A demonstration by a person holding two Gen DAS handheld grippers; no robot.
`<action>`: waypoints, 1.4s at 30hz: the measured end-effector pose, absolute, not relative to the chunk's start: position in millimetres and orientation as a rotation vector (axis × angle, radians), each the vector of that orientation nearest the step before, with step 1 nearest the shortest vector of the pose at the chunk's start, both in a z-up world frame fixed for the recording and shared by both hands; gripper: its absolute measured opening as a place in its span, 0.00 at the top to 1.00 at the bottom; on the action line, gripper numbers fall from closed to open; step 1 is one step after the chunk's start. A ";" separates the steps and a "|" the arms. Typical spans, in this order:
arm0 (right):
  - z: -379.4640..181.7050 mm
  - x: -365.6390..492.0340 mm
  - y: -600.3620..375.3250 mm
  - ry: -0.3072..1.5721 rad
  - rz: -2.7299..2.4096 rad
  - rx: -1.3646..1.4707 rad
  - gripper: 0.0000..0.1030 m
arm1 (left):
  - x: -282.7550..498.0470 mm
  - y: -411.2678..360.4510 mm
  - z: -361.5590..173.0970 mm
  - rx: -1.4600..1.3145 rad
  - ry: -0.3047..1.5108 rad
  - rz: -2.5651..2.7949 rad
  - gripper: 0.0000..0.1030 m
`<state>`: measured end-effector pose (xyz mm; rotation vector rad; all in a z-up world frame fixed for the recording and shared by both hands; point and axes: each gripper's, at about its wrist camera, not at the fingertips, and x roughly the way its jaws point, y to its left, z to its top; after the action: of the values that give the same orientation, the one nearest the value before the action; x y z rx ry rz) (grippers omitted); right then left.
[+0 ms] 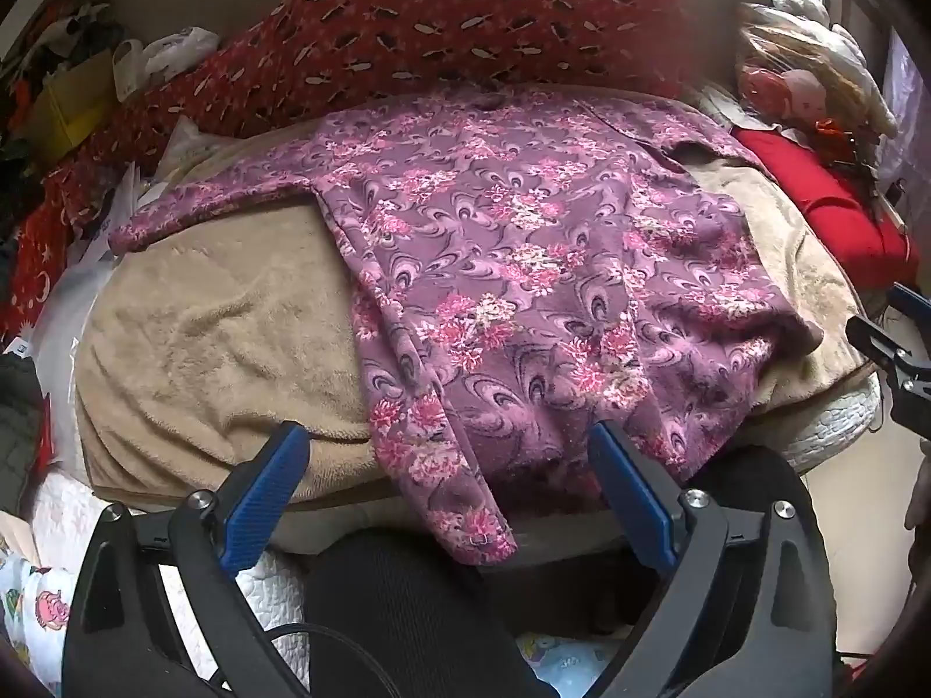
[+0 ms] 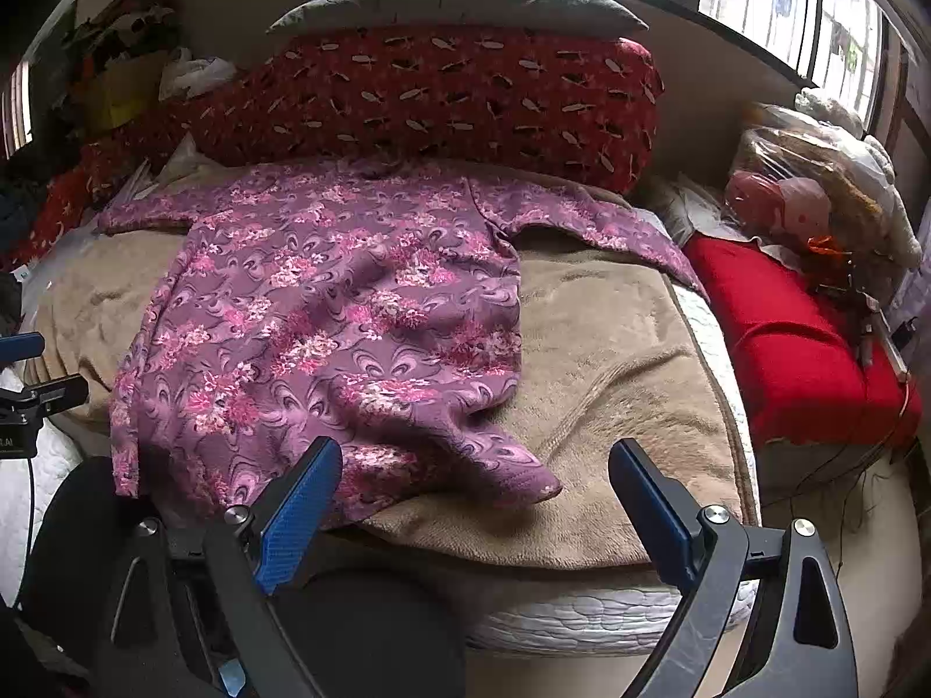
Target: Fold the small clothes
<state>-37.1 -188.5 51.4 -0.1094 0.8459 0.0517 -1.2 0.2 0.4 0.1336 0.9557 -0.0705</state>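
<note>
**Both tools spread wide at the shirt's hem**

Blue-padded fingers of the left tool (image 1: 448,453) stand released, straddling the near hem of the purple floral shirt (image 1: 523,267) without gripping it. That shirt lies spread on the beige blanket (image 1: 221,326) covering the bed, sleeves out. Right tool (image 2: 474,465) is likewise released, the shirt's near right corner between its fingers, nothing grasped.

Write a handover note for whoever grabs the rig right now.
Left gripper: open, holding nothing, above the near hem.
Right gripper: open, holding nothing, by the near right corner.
Purple floral top: spread flat on the beige blanket, both sleeves out, near hem hanging over the edge.
Done: laid out only, no fold visible.
Left: fold sleeves in, then the body.
</note>
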 end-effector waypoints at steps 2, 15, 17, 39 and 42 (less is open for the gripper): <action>53.1 -37.8 -188.1 0.844 0.050 -0.104 0.09 | -2.0 -1.7 1.2 0.131 0.952 -0.065 0.06; 54.4 -38.8 -183.8 0.844 0.061 -0.114 0.09 | -9.6 -11.1 4.6 0.141 0.947 -0.064 0.06; 54.7 -37.3 -184.0 0.842 0.060 -0.114 0.09 | -9.3 -2.6 4.7 0.134 0.952 -0.068 0.06; 49.6 -24.8 -192.3 0.854 0.059 -0.095 0.09 | 15.1 -2.7 -11.4 0.127 1.054 -0.076 0.05; 47.0 -20.1 -194.5 0.861 0.058 -0.086 0.09 | 17.1 -3.2 -13.9 0.130 1.045 -0.075 0.05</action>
<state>-20.1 -194.5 47.0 -0.0864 0.8609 0.0582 17.1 -3.2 -13.9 0.1300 1.0451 -0.0748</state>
